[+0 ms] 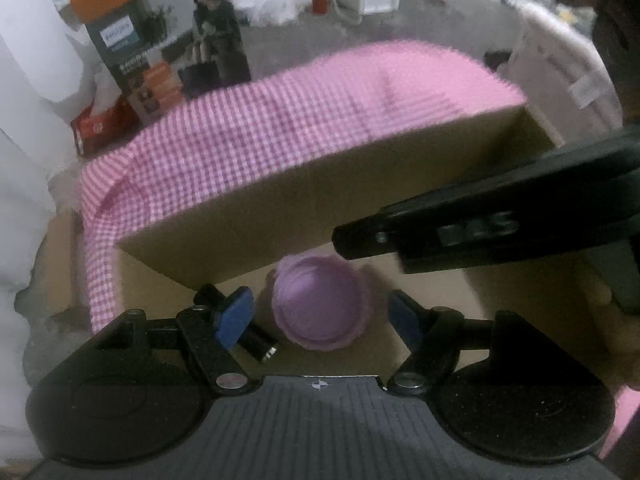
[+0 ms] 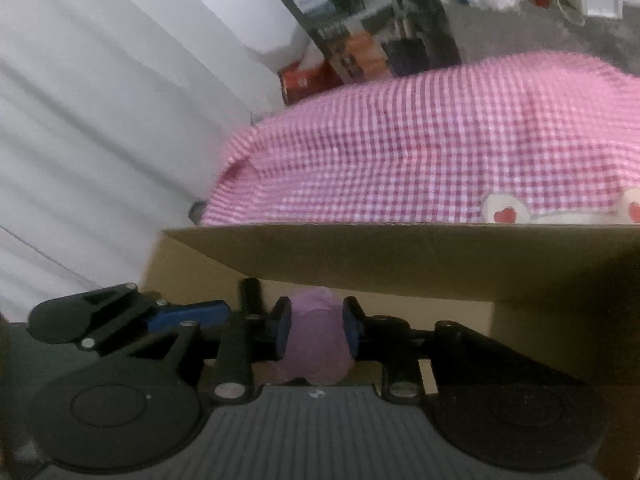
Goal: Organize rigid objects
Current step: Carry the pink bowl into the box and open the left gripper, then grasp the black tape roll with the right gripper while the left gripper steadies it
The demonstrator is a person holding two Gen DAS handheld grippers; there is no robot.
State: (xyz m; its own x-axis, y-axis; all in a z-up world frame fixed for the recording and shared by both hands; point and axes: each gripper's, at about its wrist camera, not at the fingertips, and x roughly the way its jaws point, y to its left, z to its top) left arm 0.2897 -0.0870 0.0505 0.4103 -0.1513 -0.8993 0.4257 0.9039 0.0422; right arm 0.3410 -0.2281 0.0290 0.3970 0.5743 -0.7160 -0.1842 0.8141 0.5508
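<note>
A purple round cup (image 1: 320, 306) lies inside a cardboard box (image 1: 360, 184). In the left wrist view my left gripper (image 1: 322, 318) is open, its blue pads (image 1: 234, 316) on either side of the cup without touching it. A black cylinder (image 1: 260, 346) lies by the left pad. My right gripper enters that view from the right as a black arm (image 1: 480, 216). In the right wrist view my right gripper (image 2: 316, 330) is shut on the purple cup (image 2: 316, 336), blue pads (image 2: 282, 332) pressed on both sides. The left gripper's finger (image 2: 188, 316) shows at its left.
The box's flap (image 2: 400, 256) overhangs the cup. A pink checked cloth (image 1: 260, 132) covers the surface behind the box. A printed carton (image 1: 160, 48) and a red pack (image 1: 104, 124) stand behind it. A white curtain (image 2: 100, 120) hangs at the left.
</note>
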